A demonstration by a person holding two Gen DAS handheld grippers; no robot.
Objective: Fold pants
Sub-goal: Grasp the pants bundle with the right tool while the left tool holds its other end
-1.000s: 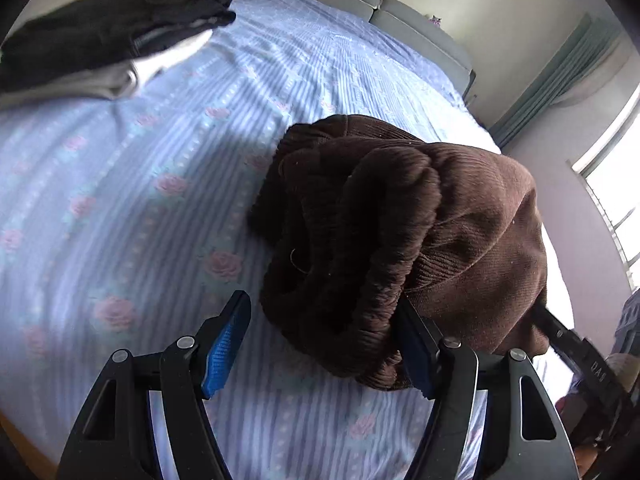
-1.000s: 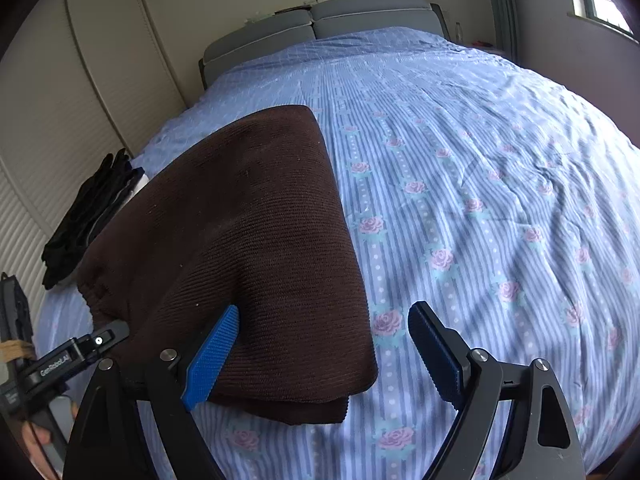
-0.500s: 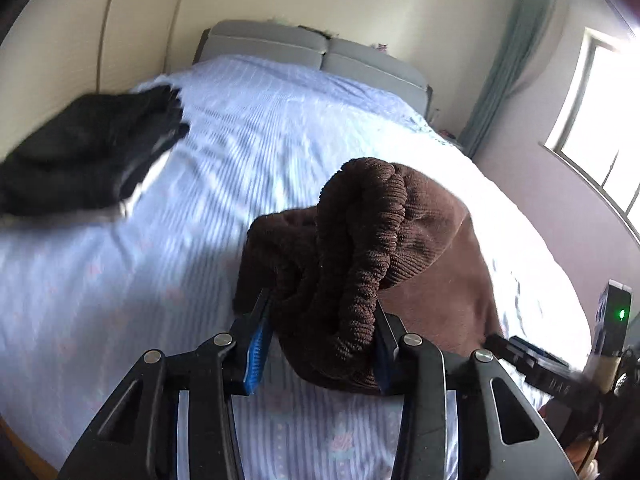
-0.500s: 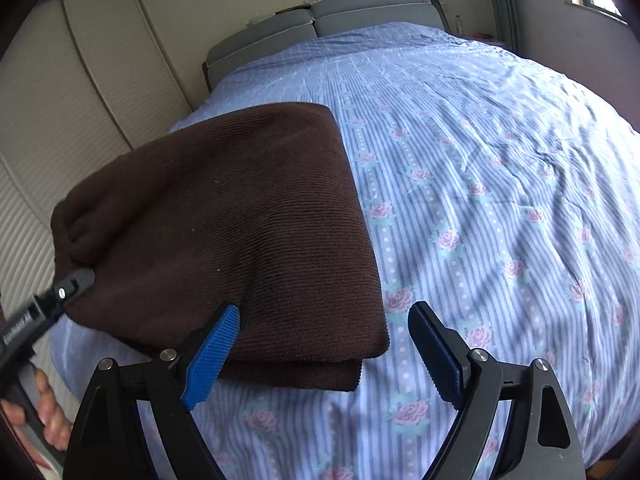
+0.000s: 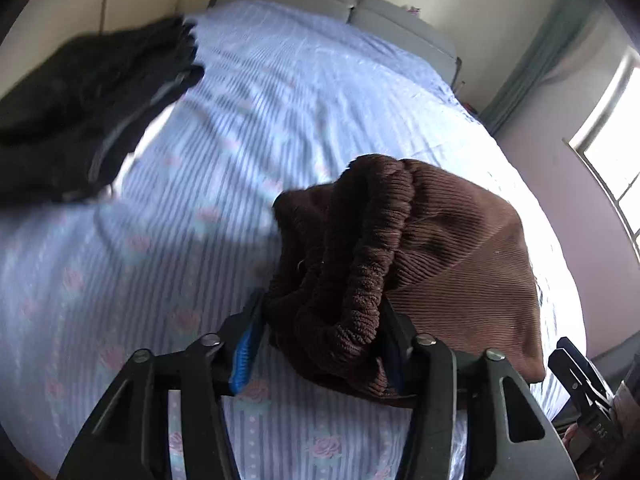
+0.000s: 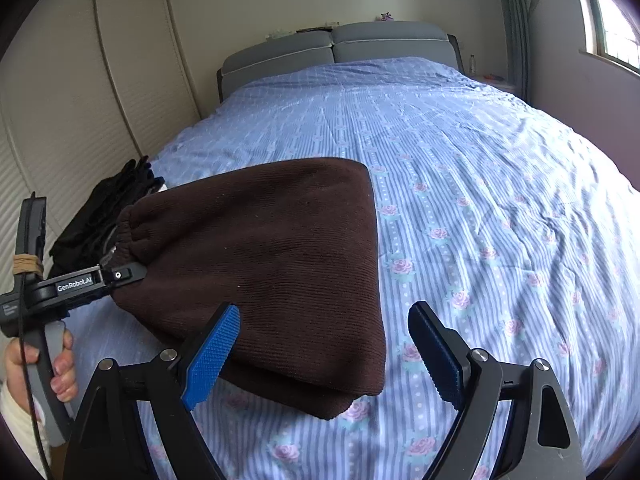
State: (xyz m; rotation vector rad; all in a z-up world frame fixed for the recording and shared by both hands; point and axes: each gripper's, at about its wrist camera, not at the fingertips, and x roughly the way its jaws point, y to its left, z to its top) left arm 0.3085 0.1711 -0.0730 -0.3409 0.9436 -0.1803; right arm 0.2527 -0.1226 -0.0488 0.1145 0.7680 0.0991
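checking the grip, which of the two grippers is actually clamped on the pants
The left gripper: its fingers pinch the gathered waistband of the brown pants. The right gripper hangs open, holding nothing.

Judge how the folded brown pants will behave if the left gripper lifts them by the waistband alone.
The brown pants are probably floppy: the waistband bunches inside the left gripper. The free end near the open right gripper would likely sag and unfold. The thick ribbed fabric probably grips well.

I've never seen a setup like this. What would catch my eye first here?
Probably the folded brown pants in the middle of the flowered blue bed, their elastic waistband clamped in the left gripper. The right gripper hangs open just above them, and dark clothes lie at the bed's left edge.
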